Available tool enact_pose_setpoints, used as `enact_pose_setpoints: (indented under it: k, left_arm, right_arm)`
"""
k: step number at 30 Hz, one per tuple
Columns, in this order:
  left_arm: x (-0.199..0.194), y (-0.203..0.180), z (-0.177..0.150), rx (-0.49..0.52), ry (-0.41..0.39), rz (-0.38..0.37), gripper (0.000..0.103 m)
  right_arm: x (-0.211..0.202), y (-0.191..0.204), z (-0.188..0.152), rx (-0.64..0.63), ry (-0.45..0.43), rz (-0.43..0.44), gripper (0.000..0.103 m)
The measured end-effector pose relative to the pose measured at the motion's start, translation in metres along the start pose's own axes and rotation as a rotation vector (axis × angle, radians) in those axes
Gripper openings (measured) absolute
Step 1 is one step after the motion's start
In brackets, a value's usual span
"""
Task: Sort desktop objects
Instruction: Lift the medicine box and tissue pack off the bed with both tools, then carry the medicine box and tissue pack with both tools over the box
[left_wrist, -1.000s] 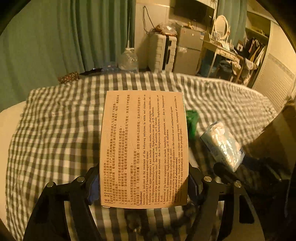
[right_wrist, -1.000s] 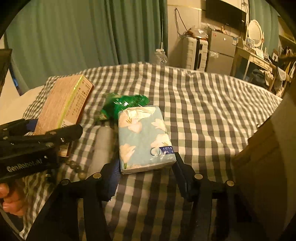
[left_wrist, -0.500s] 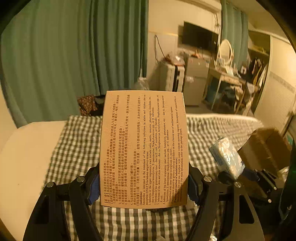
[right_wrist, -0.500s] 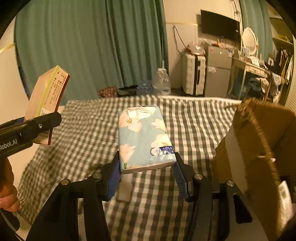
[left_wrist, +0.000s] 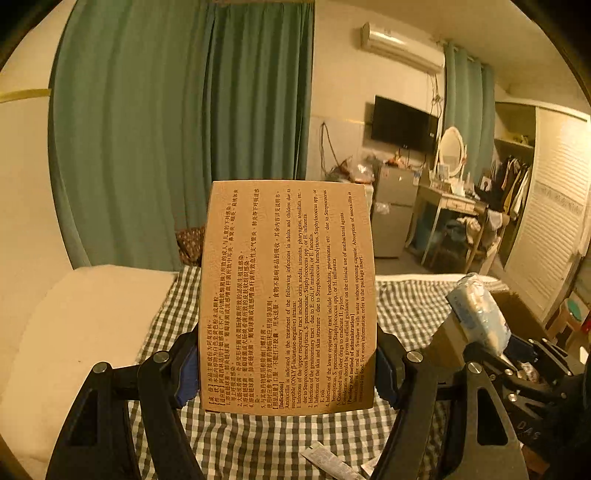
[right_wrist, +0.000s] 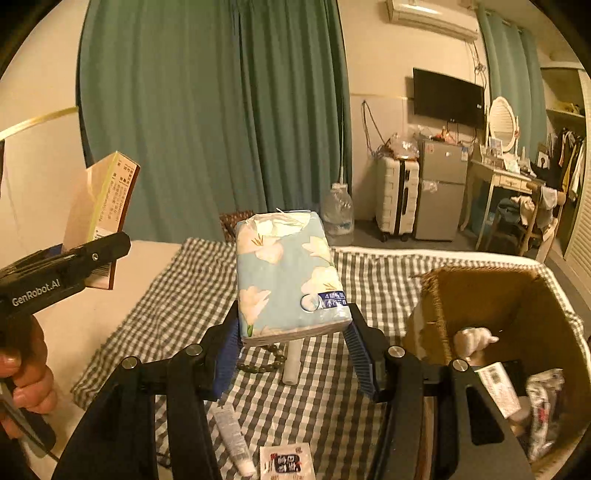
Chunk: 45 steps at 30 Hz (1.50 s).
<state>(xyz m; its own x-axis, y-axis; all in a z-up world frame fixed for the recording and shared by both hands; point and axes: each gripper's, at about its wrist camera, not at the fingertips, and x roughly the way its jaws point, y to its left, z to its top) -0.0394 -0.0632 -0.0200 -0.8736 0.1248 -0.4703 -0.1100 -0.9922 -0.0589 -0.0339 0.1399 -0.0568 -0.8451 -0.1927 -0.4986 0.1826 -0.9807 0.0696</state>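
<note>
Both loads have risen off the checked cloth (right_wrist: 177, 295) — left gripper (left_wrist: 288, 365) clamps the medicine box (left_wrist: 288, 295), right gripper (right_wrist: 291, 343) the tissue pack (right_wrist: 288, 280) — the basket (right_wrist: 436, 295) likely comes next.

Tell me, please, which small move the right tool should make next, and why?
Probably carry the tissue pack rightward over the open basket and release it. The right tool holds the pack lifted above the cloth, and the basket beside it already holds sorted items.
</note>
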Motion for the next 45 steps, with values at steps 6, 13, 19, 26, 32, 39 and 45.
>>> enact_pose_setpoints:
  k: [6,13,19,26,32,39,45]
  left_arm:
    - [-0.035,-0.006,0.003,-0.001,-0.048,0.007,0.075]
    - [-0.065,-0.020,0.010,0.013,-0.095,-0.009,0.075]
    - [-0.082,-0.039,0.020,0.000,-0.110,-0.033,0.075]
    - [-0.094,-0.079,0.027,0.011,-0.113,-0.078,0.075]
    - [-0.097,-0.126,0.030,0.056,-0.117,-0.111,0.075]
    - [-0.088,-0.170,0.031,0.098,-0.112,-0.131,0.075]
    - [-0.074,-0.209,0.023,0.140,-0.088,-0.163,0.075]
  right_arm:
    - [-0.049,-0.002,0.008,-0.008,-0.055,-0.003,0.052]
    - [-0.101,-0.010,0.015,0.002,-0.115,-0.004,0.052]
    - [-0.137,-0.024,0.018,-0.010,-0.145,-0.022,0.053]
    - [-0.168,-0.051,0.024,0.003,-0.187,-0.048,0.053]
    - [-0.194,-0.083,0.027,0.037,-0.215,-0.074,0.053]
    - [-0.210,-0.125,0.025,0.053,-0.221,-0.129,0.053]
    - [-0.212,-0.153,0.022,0.075,-0.211,-0.139,0.053]
